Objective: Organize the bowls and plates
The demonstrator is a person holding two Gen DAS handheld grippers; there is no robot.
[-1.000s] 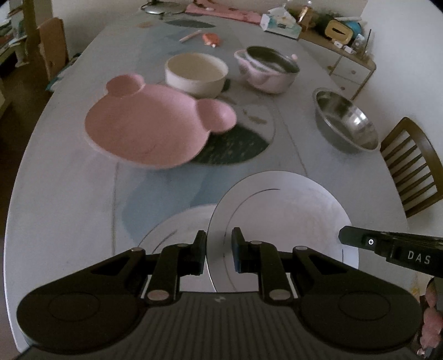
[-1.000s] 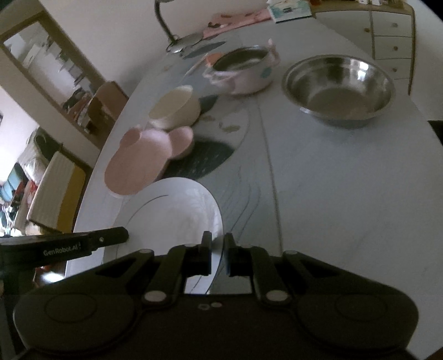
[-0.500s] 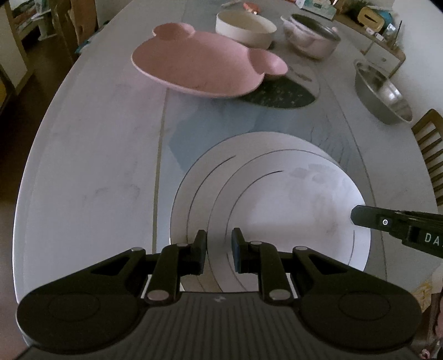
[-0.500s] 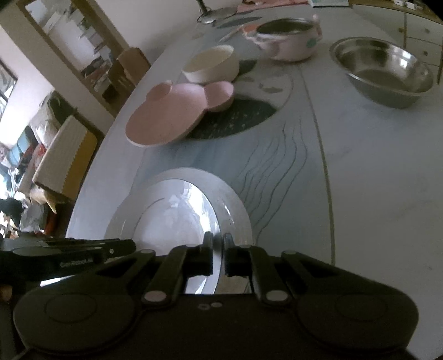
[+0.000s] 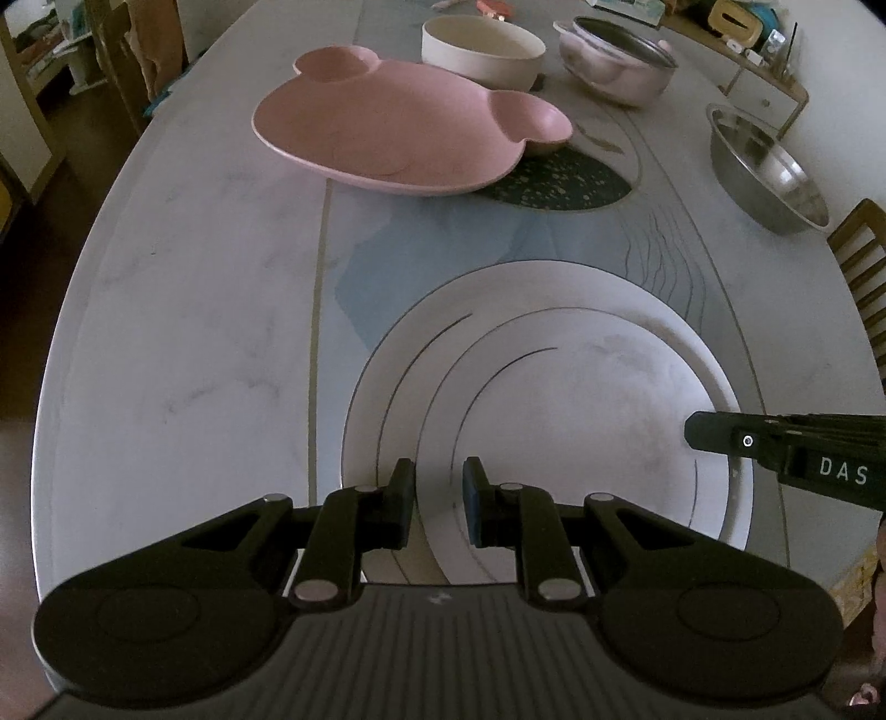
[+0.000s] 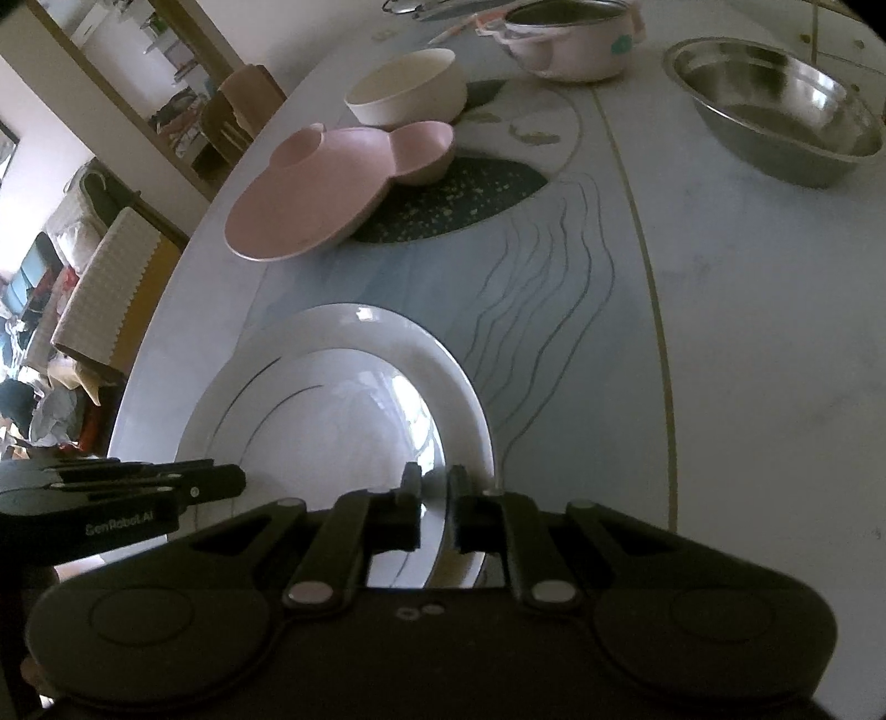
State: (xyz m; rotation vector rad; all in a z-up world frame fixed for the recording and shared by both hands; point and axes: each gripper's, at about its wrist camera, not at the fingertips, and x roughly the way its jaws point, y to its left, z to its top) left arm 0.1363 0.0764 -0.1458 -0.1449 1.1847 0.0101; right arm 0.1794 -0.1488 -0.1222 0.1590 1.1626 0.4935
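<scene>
Two white plates lie stacked on the table's near end: the smaller upper plate [image 5: 581, 421] rests on the larger lower plate [image 5: 498, 293]. The stack also shows in the right wrist view [image 6: 343, 399]. My left gripper [image 5: 438, 487] is slightly open over the stack's near-left rim and holds nothing. My right gripper [image 6: 434, 487] straddles the upper plate's right rim with its jaws slightly apart. A pink bear-shaped plate [image 5: 398, 138], a cream bowl [image 5: 482, 47], a pink pot [image 5: 614, 58] and a steel bowl [image 5: 769, 166] stand farther back.
The marble table [image 5: 183, 310] has a dark oval patch [image 5: 554, 183] beside the pink plate. A wooden chair [image 5: 864, 260] stands at the right edge. A cabinet [image 5: 764, 94] with clutter is at the far right. Chairs and room clutter lie left of the table.
The upper white plate came down from tilted in the air to lie flat on the lower plate. My right jaws have parted slightly from its rim. Both cameras dipped toward the table.
</scene>
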